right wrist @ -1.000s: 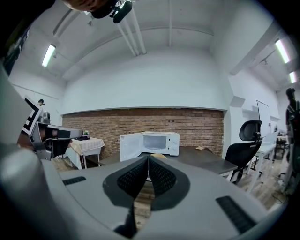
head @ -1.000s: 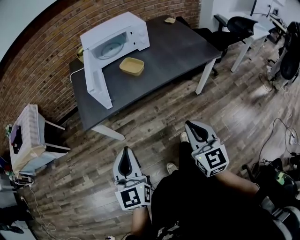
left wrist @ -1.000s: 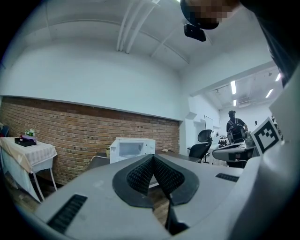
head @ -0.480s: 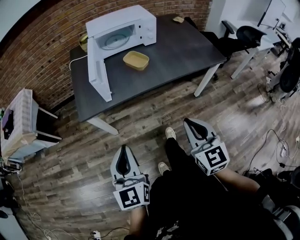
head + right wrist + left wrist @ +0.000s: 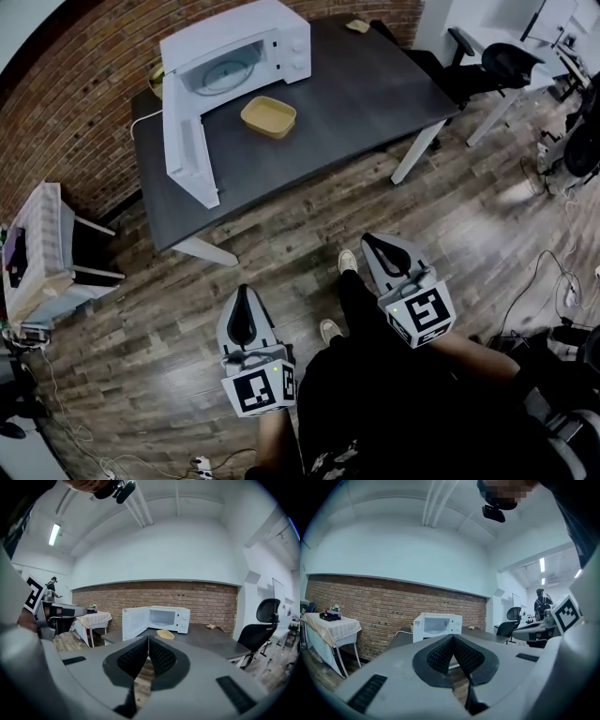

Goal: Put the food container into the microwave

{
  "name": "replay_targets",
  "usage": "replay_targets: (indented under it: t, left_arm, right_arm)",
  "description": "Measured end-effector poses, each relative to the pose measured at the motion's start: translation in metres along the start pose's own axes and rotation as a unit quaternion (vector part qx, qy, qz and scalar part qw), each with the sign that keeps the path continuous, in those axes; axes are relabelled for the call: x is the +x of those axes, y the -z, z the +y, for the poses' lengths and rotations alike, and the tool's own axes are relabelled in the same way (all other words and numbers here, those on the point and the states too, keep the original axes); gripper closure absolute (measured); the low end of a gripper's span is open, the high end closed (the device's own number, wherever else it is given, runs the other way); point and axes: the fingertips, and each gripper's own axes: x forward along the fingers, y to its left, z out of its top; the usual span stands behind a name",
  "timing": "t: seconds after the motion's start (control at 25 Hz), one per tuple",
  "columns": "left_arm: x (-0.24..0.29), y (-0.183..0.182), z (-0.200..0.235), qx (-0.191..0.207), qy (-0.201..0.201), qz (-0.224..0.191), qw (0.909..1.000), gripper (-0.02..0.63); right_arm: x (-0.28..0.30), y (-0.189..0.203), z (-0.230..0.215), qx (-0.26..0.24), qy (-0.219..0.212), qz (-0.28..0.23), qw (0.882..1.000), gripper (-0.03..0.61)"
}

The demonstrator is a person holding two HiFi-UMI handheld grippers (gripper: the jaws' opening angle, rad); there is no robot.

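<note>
A shallow yellow food container (image 5: 268, 115) lies on the dark table (image 5: 356, 98), just in front of the white microwave (image 5: 246, 47). The microwave's door (image 5: 184, 158) hangs wide open to the left, showing the glass turntable inside. Both grippers are far from the table, over the wooden floor near the person's legs. My left gripper (image 5: 243, 306) is shut and holds nothing. My right gripper (image 5: 378, 247) is shut and empty too. From the right gripper view the container (image 5: 165, 633) and microwave (image 5: 161, 618) show ahead; the left gripper view shows the microwave (image 5: 437, 624).
A small table with a pale cloth (image 5: 37, 253) stands at the left by the brick wall. Office chairs (image 5: 497, 66) and a white desk sit at the right. Cables (image 5: 553, 272) trail on the floor. A small tan object (image 5: 356, 26) lies at the table's far corner.
The view has shifted a little closer to the table. Both grippers stay shut and low by the person's legs, and a foot has stepped forward.
</note>
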Motion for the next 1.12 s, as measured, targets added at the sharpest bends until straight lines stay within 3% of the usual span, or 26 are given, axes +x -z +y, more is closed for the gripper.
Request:
replay_targets:
  t: [0.32,0.44,0.76,1.12]
  left_arm:
    - [0.053,-0.013,-0.017,0.018,0.015,-0.001,0.9997,0.611]
    - [0.076,-0.013,-0.021,0.042,0.018,0.009,0.9989,0.611]
    - [0.133,-0.031,-0.028,0.056,0.009,0.014,0.9983,0.611]
    - [0.191,-0.04,-0.036,0.04,-0.004,0.017,0.9991,0.611]
  right_arm:
    - [0.028,-0.002,-0.048,0.021,0.021,-0.008,1.0,0.514]
    - [0.048,-0.004,-0.064,0.046,0.019,-0.014,0.999,0.514]
    - [0.094,-0.015,-0.105,0.068,0.005,-0.027,0.997,0.514]
    - [0.138,-0.019,-0.145,0.054,-0.022,-0.014,0.998,0.514]
